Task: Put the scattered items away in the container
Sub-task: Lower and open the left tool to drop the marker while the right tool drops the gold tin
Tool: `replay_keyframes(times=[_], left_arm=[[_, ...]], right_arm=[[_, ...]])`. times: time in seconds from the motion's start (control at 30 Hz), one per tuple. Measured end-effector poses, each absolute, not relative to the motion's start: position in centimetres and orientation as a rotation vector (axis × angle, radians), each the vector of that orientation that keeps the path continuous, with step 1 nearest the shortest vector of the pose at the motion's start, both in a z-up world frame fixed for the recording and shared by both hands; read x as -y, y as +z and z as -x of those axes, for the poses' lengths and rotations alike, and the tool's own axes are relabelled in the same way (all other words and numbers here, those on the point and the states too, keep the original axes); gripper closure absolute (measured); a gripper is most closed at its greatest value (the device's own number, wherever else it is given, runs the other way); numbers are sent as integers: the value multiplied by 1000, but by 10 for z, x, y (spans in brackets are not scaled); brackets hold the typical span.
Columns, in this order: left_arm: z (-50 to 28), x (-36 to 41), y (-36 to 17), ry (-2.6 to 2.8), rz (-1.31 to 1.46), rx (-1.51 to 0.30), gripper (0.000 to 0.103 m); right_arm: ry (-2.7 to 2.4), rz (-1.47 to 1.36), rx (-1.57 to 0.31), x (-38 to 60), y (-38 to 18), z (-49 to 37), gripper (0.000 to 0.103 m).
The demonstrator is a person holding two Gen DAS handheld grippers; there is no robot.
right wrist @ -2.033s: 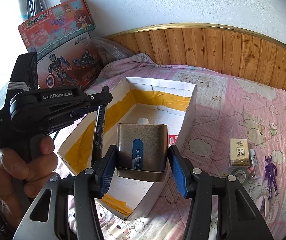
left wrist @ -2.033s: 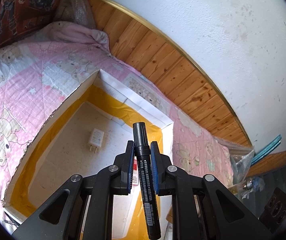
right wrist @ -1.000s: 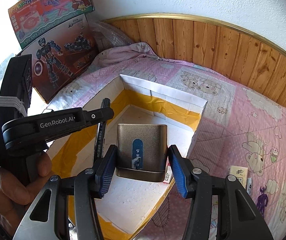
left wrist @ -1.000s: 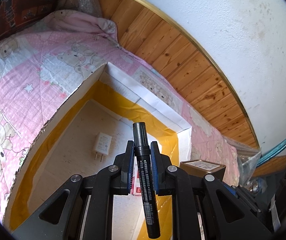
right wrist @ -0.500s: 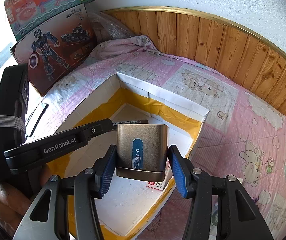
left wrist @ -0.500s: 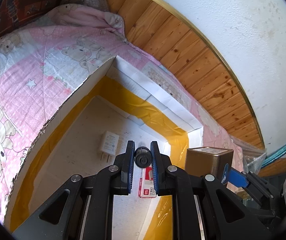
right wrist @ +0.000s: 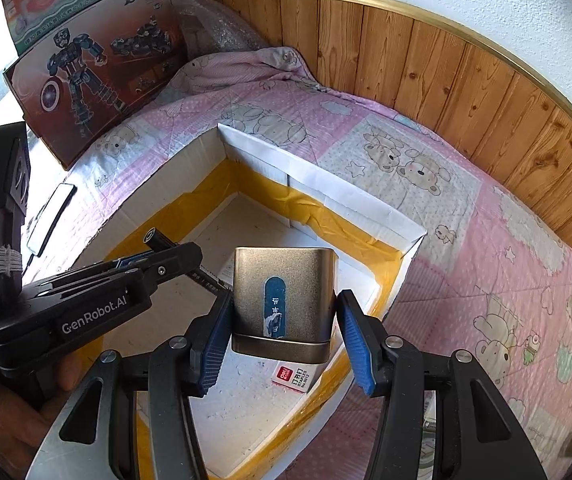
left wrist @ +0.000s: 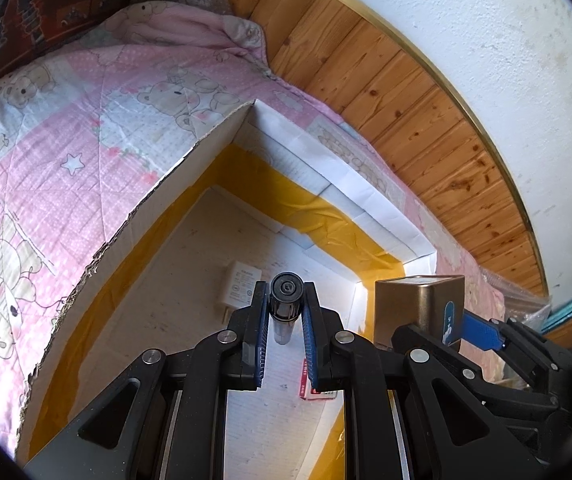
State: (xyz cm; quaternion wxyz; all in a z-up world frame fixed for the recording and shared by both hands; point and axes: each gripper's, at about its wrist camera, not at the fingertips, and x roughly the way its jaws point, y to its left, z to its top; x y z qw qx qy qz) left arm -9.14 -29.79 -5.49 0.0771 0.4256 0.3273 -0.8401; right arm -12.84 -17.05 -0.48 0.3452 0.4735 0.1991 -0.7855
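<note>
An open cardboard box (left wrist: 189,168) with yellow tape inside lies on the pink quilt; it also shows in the right wrist view (right wrist: 318,184). My left gripper (left wrist: 284,312) is shut on a black marker (left wrist: 286,292), held over the box and pointing forward. In the right wrist view the left gripper (right wrist: 165,256) holds the marker (right wrist: 157,239) level above the box floor. My right gripper (right wrist: 283,320) is shut on a bronze tin (right wrist: 281,296) above the box's near right side; the tin also shows in the left wrist view (left wrist: 418,308). A white charger (left wrist: 237,286) and a red staples box (right wrist: 296,376) lie inside.
Toy boxes (right wrist: 85,60) lean at the bed's far left. A wooden wall panel (right wrist: 466,80) runs behind the bed. A phone (right wrist: 51,216) lies on the quilt left of the box. Small items (right wrist: 430,416) lie on the quilt at the right.
Both grippers have moved forward over the box. The marker has tipped from upright to pointing along the left gripper's fingers. The tin now hangs above the box interior.
</note>
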Motion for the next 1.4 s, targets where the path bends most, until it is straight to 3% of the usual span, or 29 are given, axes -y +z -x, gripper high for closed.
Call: replay_keyframes(times=[1.17,1.2,1.27,1.4], left_arm=[[98,306,-91,-2275,-1444,-1215,87],[98,306,-91,-2268,-1447,-1213,85],[98,307,-93,-2239,-1441,-1211,65],[94,305,-96,-2179,-1438,-1230,59]], right_arm=[[-1931,-1388,-935,228,-67,183,50],[-1936,-1389,-937,228,-68,183,50],[-1948,-1389,-934,228,-70,184,50],[-1976,-1384,-935,225,-69,186,49]])
